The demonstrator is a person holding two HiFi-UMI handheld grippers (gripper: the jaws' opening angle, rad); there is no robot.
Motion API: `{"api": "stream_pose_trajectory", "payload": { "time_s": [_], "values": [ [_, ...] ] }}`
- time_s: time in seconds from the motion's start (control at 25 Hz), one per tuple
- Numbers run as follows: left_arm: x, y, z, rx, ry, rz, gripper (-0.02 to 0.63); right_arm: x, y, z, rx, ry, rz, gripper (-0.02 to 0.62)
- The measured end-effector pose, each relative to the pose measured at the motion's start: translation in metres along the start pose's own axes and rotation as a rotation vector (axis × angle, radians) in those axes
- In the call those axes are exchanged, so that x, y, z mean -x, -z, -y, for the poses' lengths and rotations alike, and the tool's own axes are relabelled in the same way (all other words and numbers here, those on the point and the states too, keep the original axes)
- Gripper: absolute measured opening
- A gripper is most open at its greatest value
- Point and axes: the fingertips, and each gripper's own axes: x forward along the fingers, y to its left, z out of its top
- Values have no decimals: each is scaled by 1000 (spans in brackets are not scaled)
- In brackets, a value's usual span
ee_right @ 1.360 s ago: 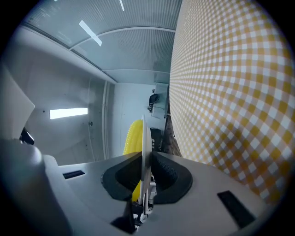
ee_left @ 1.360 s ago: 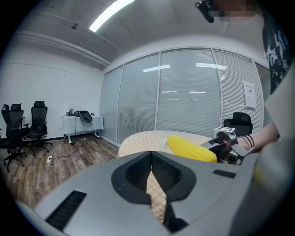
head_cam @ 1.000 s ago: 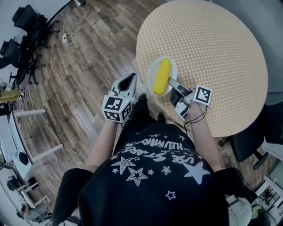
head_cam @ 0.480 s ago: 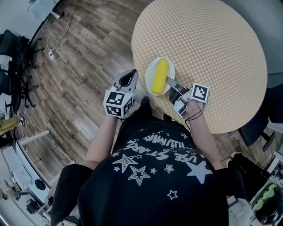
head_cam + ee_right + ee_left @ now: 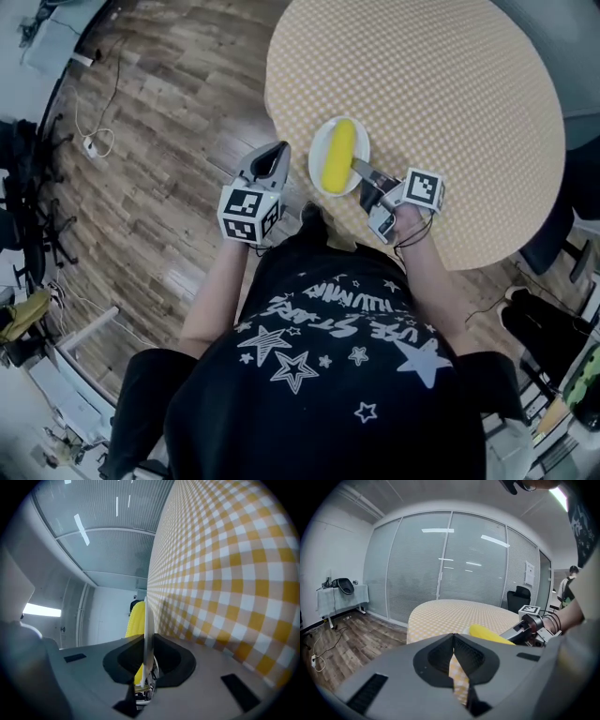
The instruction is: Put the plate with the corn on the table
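1. Wood-plank floor point(image 5: 159, 141) fills the left of the head view. A round bench point(image 5: 450, 84) under a yellow-and-white checked cloth takes the upper right. The left gripper view shows a wall of glass panels with blinds behind that bench.
2. A white plate point(image 5: 362, 141) sits over the bench's lower-left part, close to its edge and just above the frame's middle. The corn point(image 5: 337, 157), a single yellow cob, lies lengthwise on it.
3. The right tongs point(image 5: 359, 169) reach in from the lower right and are clamped on the plate's near rim. In the right gripper view that rim stands edge-on, pinched between the two jaws. The cob is on its left and the checked cloth is close on its right.
4. No view shows whether the plate's underside touches the cloth.
5. The left tongs point(image 5: 274, 150) hang just left of the plate, over the floor beside the bench's edge. Their jaws meet tip to tip and grip nothing; a sliver of cloth shows through the slit below the tips.
6. A black shirt with white stars point(image 5: 328, 375) fills the bottom of the head view.
7. Compared with a second ago, the background has slid in the frame. The white cable point(image 5: 94, 145) has dropped from the top toward the left edge, and the dark chairs point(image 5: 28, 216) have moved down from the upper-left corner. Both tongs and the plate keep nearly the same places, and the right grip is unchanged.
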Motion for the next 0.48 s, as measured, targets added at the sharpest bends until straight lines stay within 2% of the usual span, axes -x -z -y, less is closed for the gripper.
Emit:
{"api": "stream_pose_trajectory", "payload": {
  "time_s": [0.48],
  "values": [
    [-23, 8, -5, -20, 96, -42, 8, -9, -4, 15, -68, 78, 86, 52]
  ]
}}
